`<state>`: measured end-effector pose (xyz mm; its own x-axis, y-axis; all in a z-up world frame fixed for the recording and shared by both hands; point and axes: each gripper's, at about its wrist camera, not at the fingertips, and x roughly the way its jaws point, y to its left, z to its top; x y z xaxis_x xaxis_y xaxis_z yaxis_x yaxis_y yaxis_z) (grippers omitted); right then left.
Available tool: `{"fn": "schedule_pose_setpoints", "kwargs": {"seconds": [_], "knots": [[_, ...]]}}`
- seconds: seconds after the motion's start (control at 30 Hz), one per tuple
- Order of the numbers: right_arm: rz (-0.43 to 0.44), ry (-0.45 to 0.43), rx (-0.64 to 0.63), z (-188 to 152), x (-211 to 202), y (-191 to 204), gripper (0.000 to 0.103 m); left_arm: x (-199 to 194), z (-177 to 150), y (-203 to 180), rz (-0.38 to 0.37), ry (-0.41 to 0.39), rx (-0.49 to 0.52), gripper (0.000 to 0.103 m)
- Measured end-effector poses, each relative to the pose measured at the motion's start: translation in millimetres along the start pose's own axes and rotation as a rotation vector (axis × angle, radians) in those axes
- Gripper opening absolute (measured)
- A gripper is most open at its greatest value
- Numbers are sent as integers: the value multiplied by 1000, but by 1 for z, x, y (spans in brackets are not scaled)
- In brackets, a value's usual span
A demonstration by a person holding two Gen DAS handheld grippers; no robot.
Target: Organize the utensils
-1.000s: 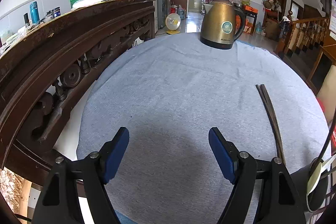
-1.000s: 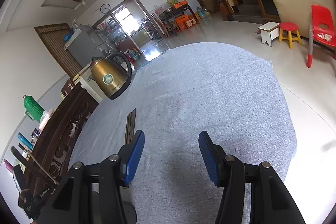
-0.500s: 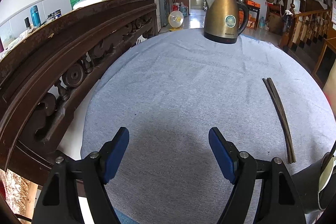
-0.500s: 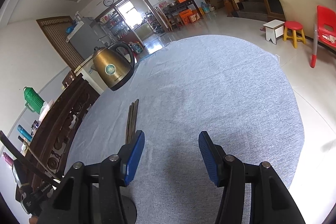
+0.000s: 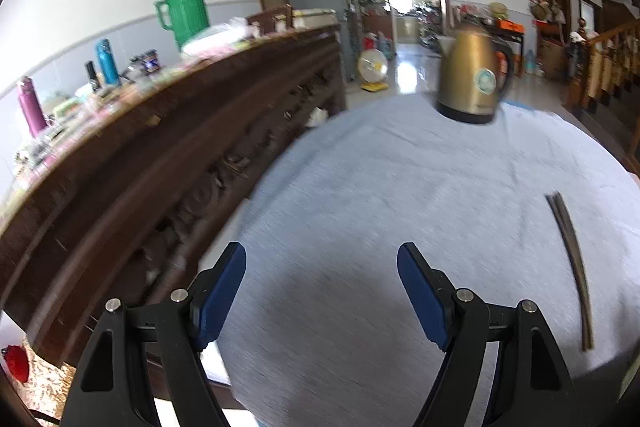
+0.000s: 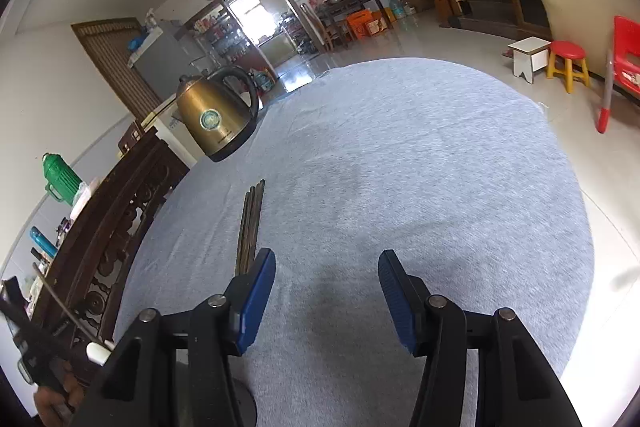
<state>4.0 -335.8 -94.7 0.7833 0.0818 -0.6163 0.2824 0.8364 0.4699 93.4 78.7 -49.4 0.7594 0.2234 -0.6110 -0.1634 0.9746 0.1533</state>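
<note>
— While the left gripper (image 5: 322, 269) hovers over the grey cloth (image 5: 400, 195), how do its jaws stand?
— Wide apart, holding nothing. Rightwards, the chopsticks (image 5: 570, 259) lie together on the cloth, well short of the kettle (image 5: 472, 75).
— And the right gripper (image 6: 327, 273)?
— Parted, empty; the chopsticks (image 6: 250, 223) lie just beyond its left finger.

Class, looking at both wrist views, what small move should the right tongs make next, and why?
Probably shift the right tongs sideways to straddle the chopsticks: both tongs are open and empty, and the chopsticks lie flat on the grey tablecloth beside its left pad.
</note>
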Motion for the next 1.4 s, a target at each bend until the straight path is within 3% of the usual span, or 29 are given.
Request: {"fn": "schedule_pose_setpoints", "kwargs": {"seconds": [0.27, 0.5, 0.67, 0.77, 0.87, 1.0, 1.4], "knots": [[35, 48, -88, 22, 41, 26, 57, 17, 17, 10, 48, -13, 2, 79], [121, 171, -117, 51, 102, 50, 57, 49, 30, -36, -87, 58, 77, 79], [-34, 139, -312, 59, 125, 90, 57, 67, 30, -95, -198, 102, 165, 79], [-150, 108, -456, 57, 134, 117, 57, 76, 31, -120, -230, 125, 199, 79], [-214, 77, -530, 58, 138, 133, 57, 82, 34, -139, -248, 129, 220, 79], [-257, 52, -578, 58, 142, 139, 57, 88, 37, -156, -259, 138, 234, 79], [-279, 39, -580, 63, 147, 129, 57, 96, 42, -186, -265, 141, 278, 79]]}}
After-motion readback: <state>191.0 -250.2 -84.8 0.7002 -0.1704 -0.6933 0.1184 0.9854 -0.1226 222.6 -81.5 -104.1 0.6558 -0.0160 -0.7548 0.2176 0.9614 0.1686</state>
